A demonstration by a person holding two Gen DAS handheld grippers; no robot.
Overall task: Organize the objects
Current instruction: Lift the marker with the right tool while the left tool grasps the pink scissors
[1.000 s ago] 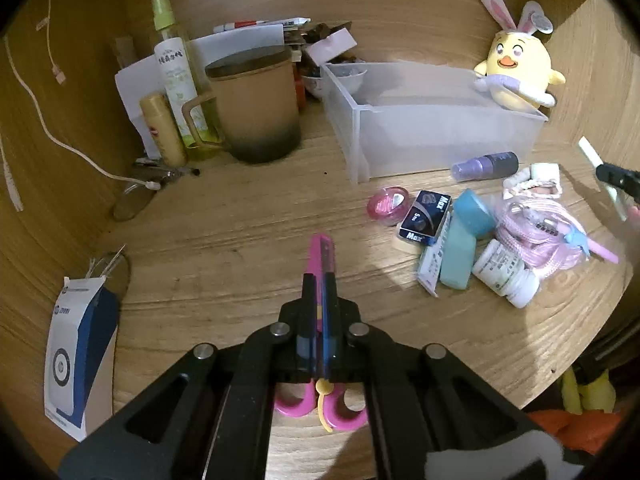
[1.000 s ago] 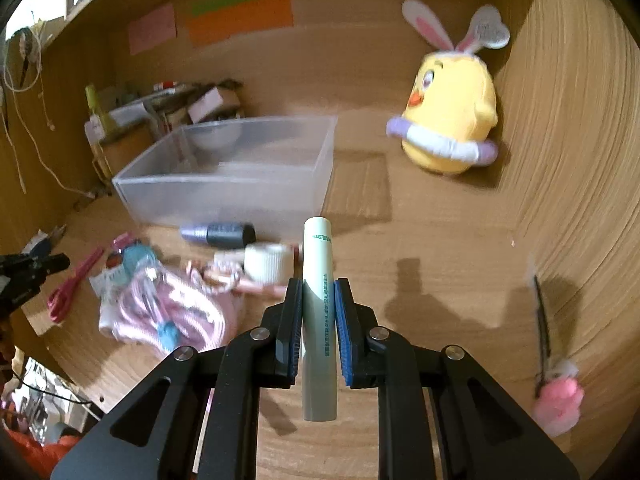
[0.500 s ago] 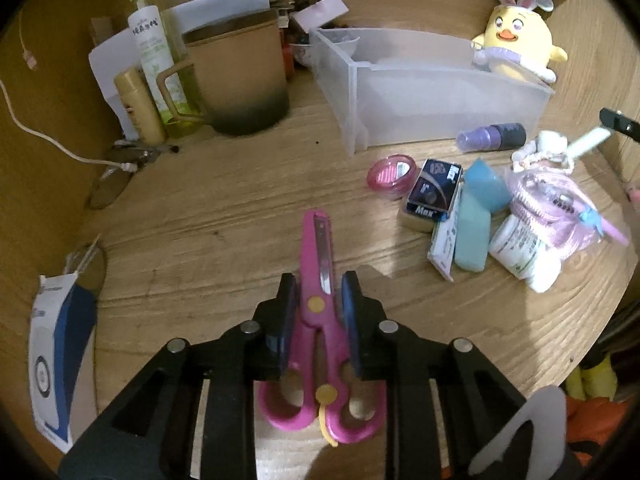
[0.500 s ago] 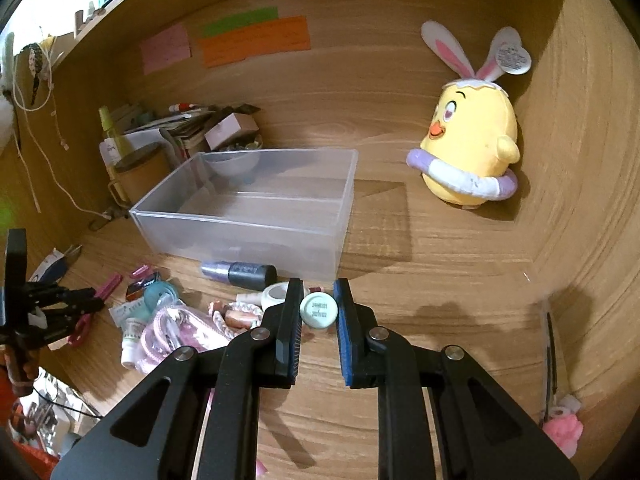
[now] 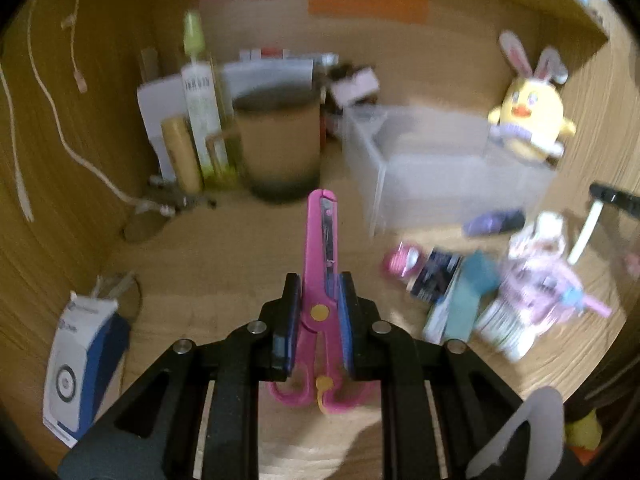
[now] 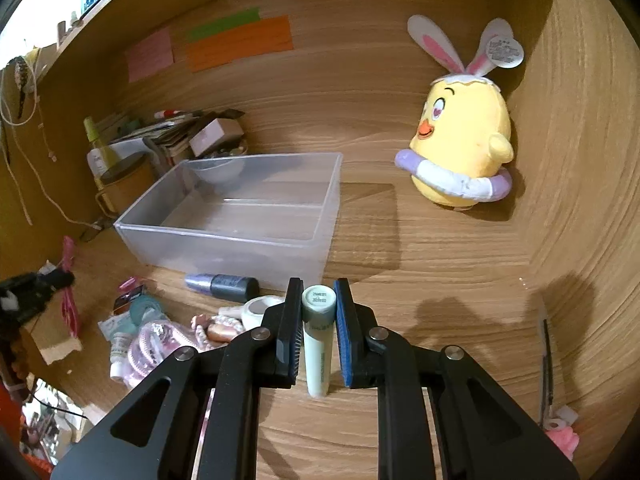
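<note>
My left gripper (image 5: 318,292) is shut on pink scissors (image 5: 321,248) and holds them lifted, blades pointing toward the back. My right gripper (image 6: 318,300) is shut on a pale green tube (image 6: 317,336), held above the desk in front of the clear plastic bin (image 6: 240,216). The bin looks empty. It also shows in the left wrist view (image 5: 448,164), blurred. The left gripper with the scissors shows at the far left of the right wrist view (image 6: 36,292).
A pile of small items lies in front of the bin: purple bottle (image 6: 222,285), tape roll (image 6: 256,309), pink cord bag (image 6: 156,344). A yellow plush chick (image 6: 460,152) stands back right. A brown mug (image 5: 276,148), bottles and a blue-white box (image 5: 80,364) stand at left.
My left gripper has lifted the scissors off the desk and tilted up. My right gripper has risen and tipped, turning the tube end-on, then moved nearer the bin.
</note>
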